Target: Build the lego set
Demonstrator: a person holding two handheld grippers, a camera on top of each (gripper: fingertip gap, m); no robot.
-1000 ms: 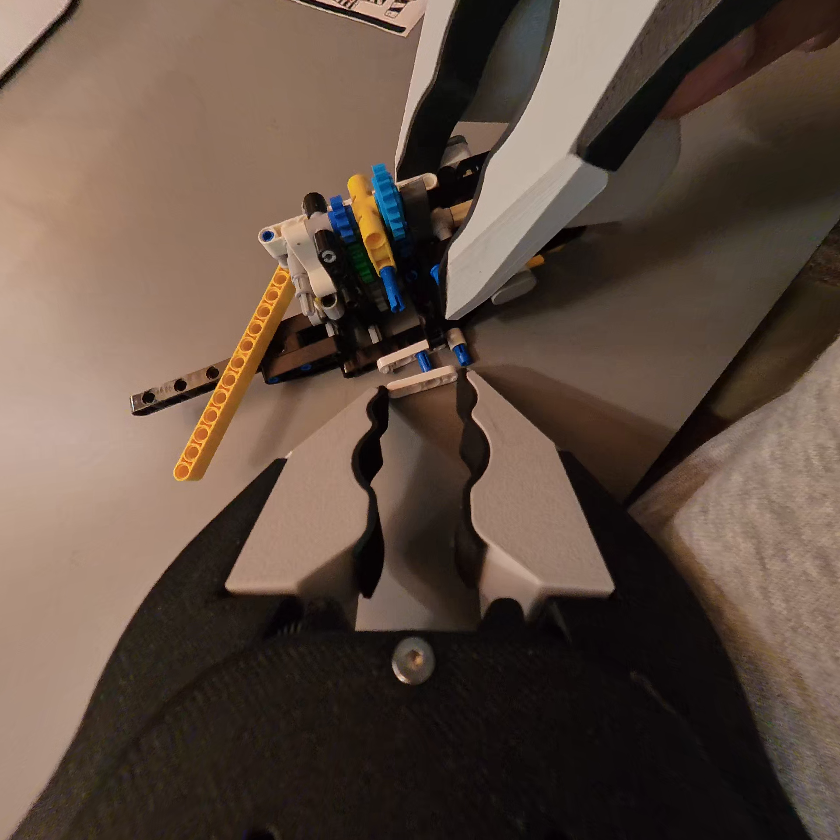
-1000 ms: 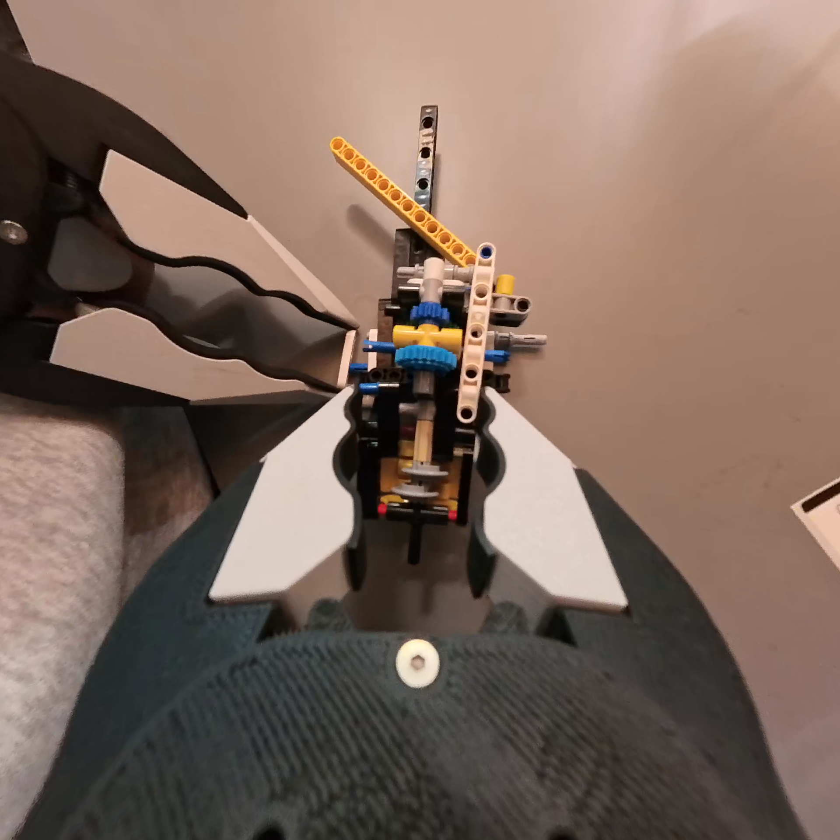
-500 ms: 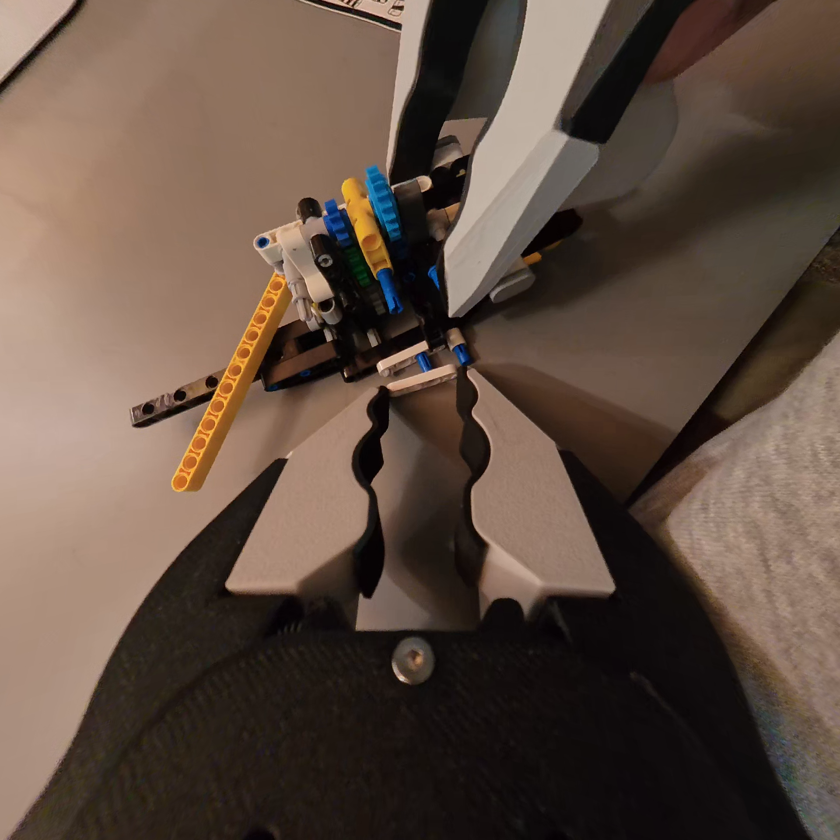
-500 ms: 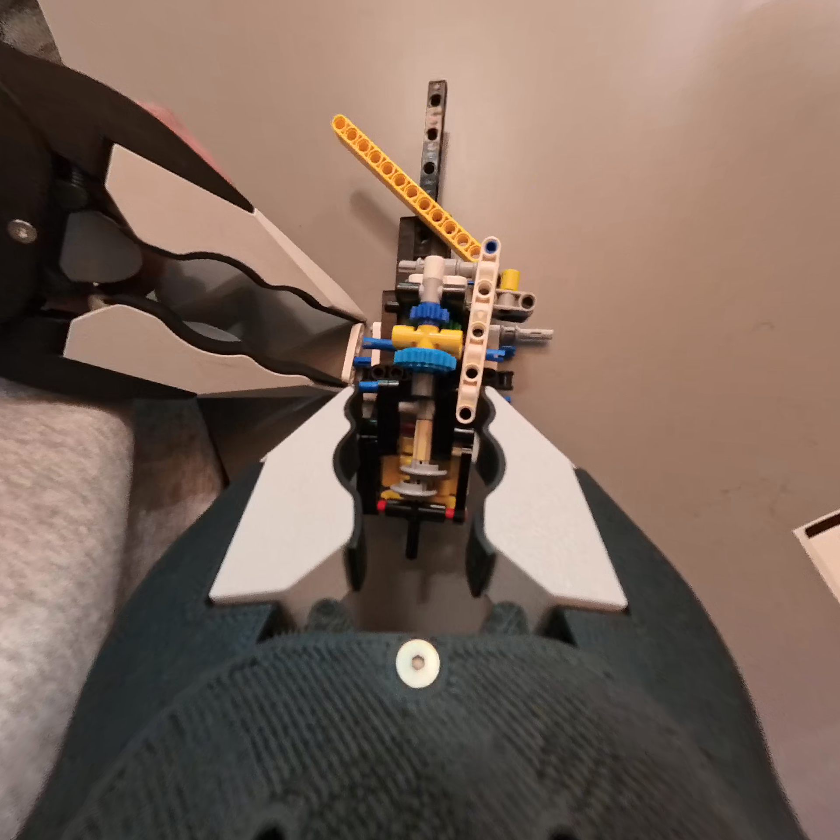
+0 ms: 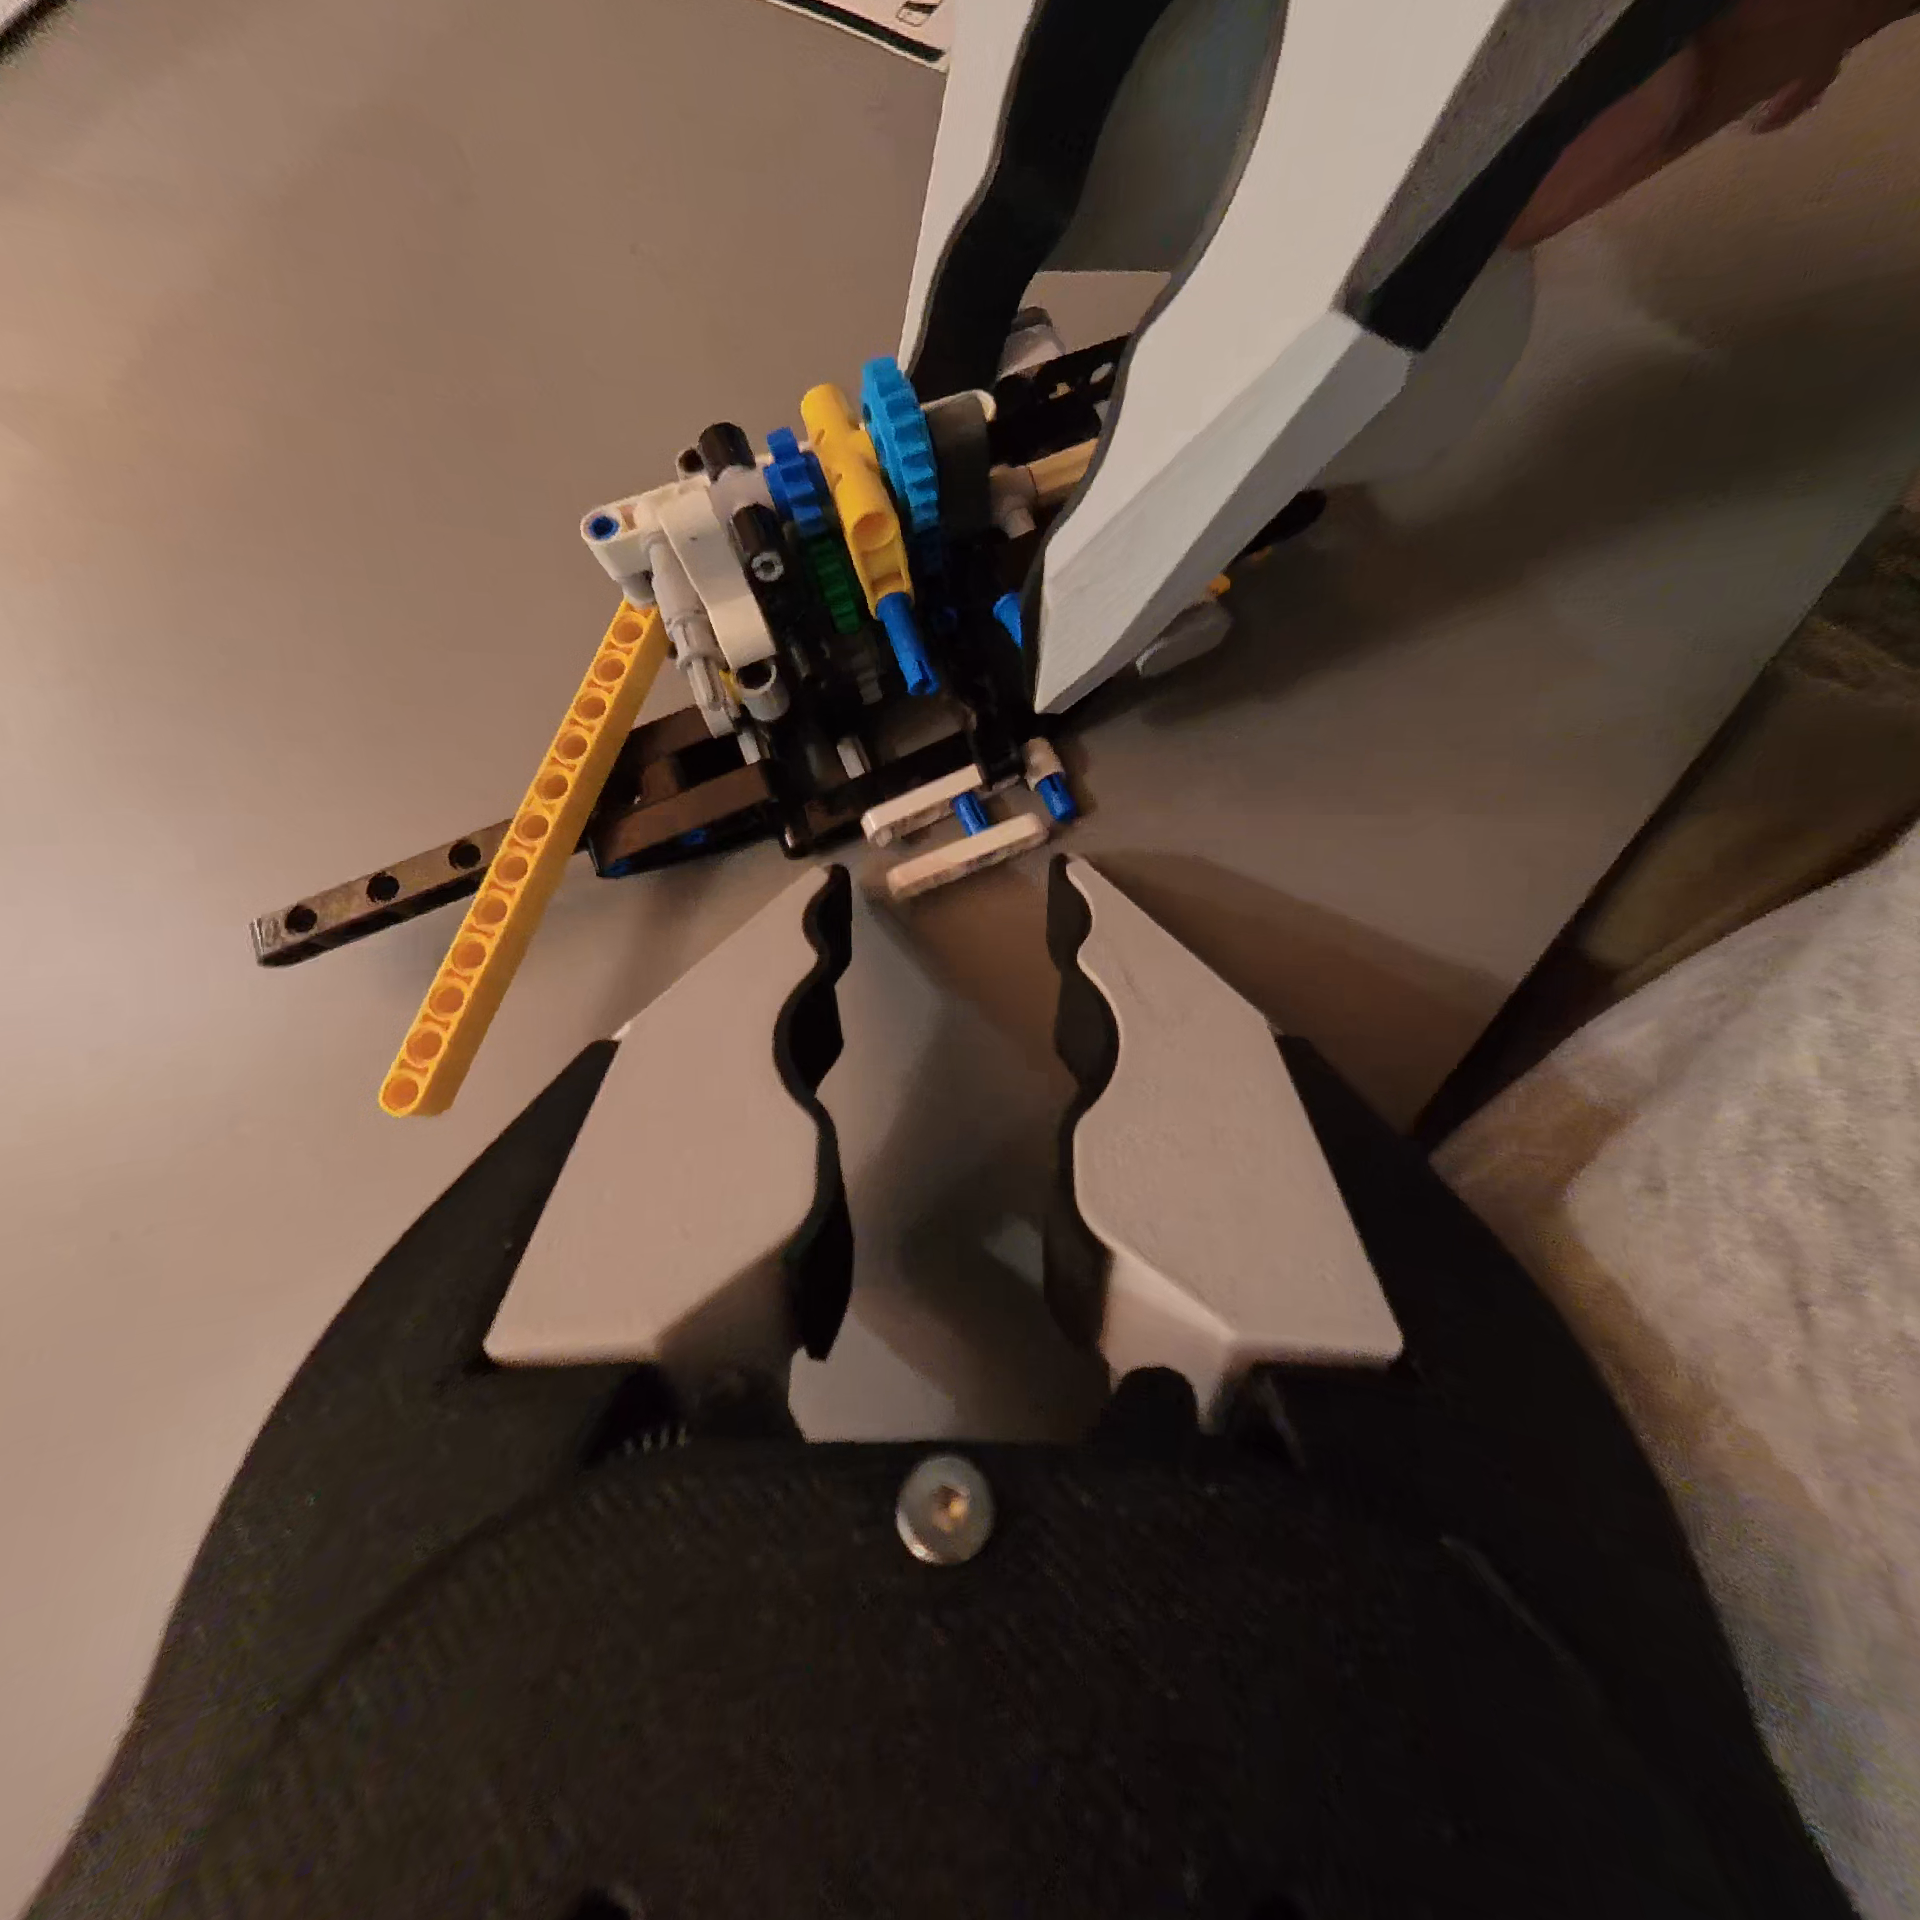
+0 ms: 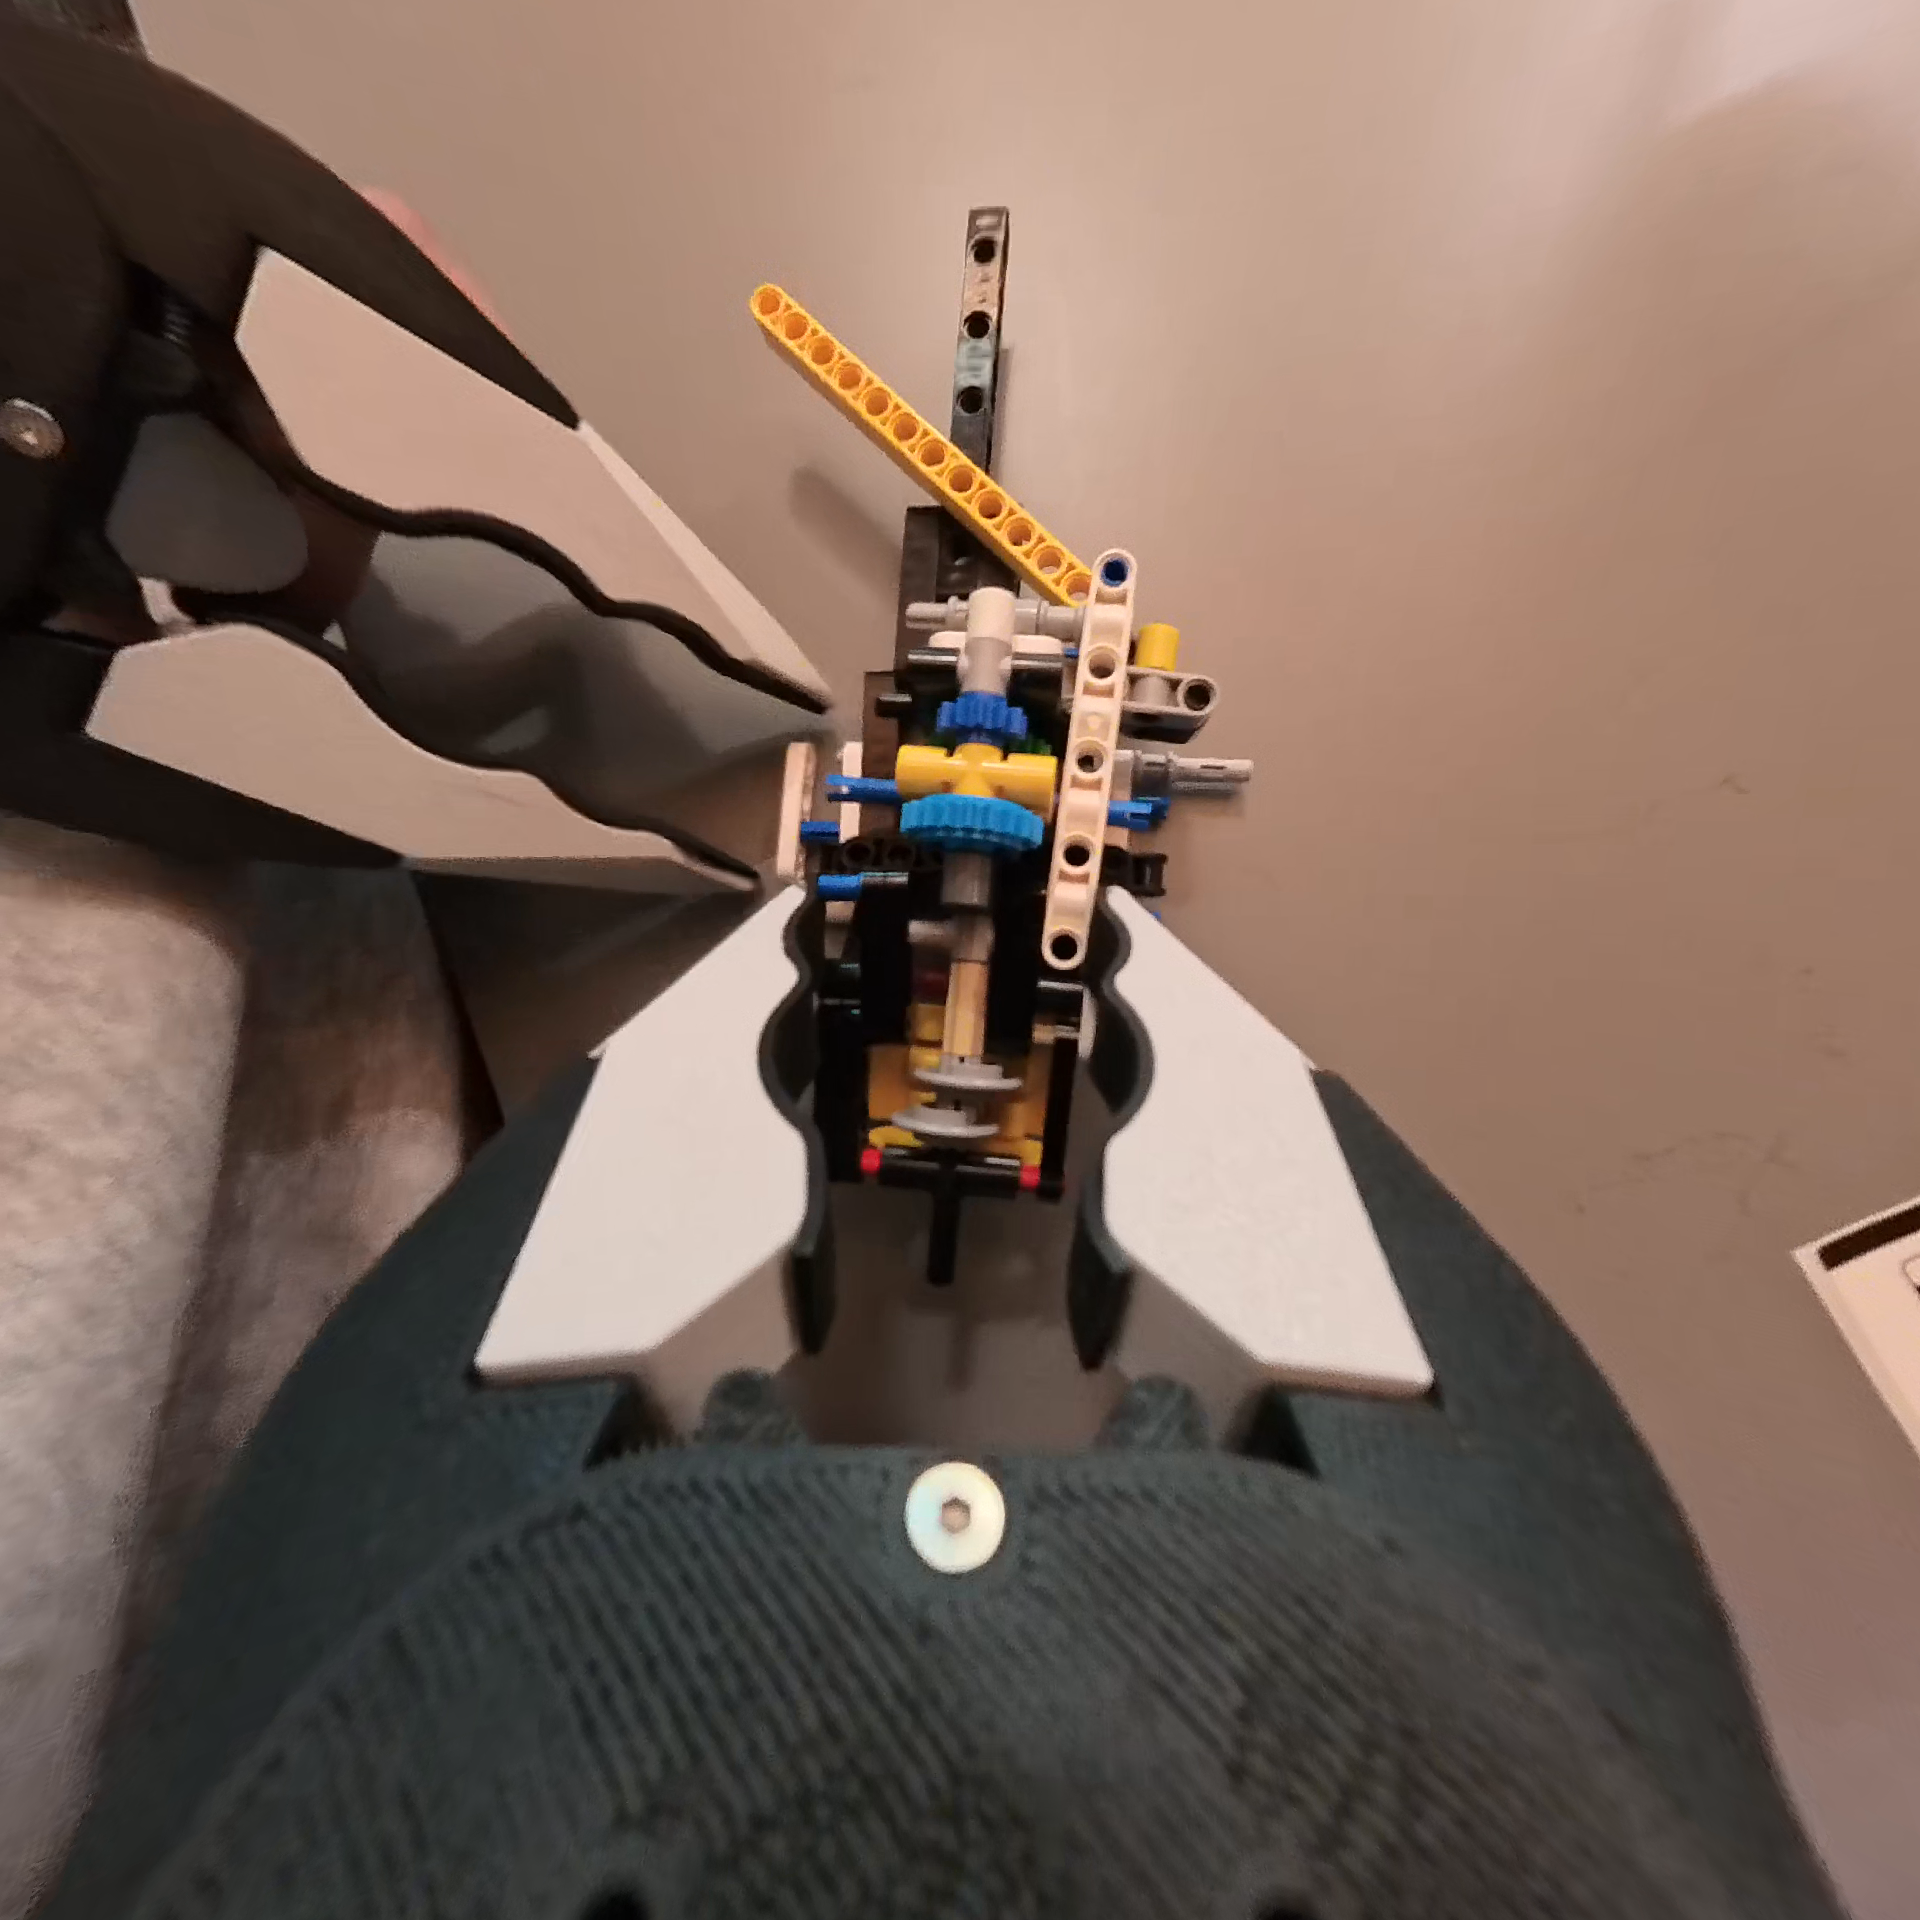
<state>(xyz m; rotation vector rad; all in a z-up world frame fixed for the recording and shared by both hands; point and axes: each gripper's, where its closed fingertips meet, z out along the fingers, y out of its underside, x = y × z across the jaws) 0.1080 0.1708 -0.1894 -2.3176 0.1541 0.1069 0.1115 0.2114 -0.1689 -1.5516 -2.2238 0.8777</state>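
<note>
Your right gripper (image 6: 956, 925) is closed about the black rear frame of the lego assembly (image 6: 987, 831), its wavy black-lined grey fingers (image 6: 665, 1174) pressing each flank, so little spare room remains between them. Your left gripper (image 5: 948, 883) stands part open, and a small white flat beam (image 5: 964, 855) lies across its tips; whether it is pinched or merely touched cannot be told. That beam sits just beside a second white beam (image 5: 920, 812) fixed by blue pins (image 5: 971, 810) to the assembly's side. The assembly rests on the smooth matte grey table (image 5: 312, 312), close to the table's edge (image 5: 1621, 831), beyond which pale textured fabric (image 5: 1714, 1195) lies. Its shaft carries toothed plastic gears, light blue (image 6: 969, 821) and dark blue (image 6: 982, 715), with a yellow connector (image 6: 977, 771) between them. A cream perforated beam (image 6: 1091, 758) runs along its far flank. A long yellow perforated beam (image 5: 530, 842) slants outward across a black perforated beam (image 5: 364, 894), both reaching over open table. A printed sheet's corner (image 6: 1870, 1288) lies well apart on your right gripper's side. Both gripper bodies show ribbed, dark printed plastic.
</note>
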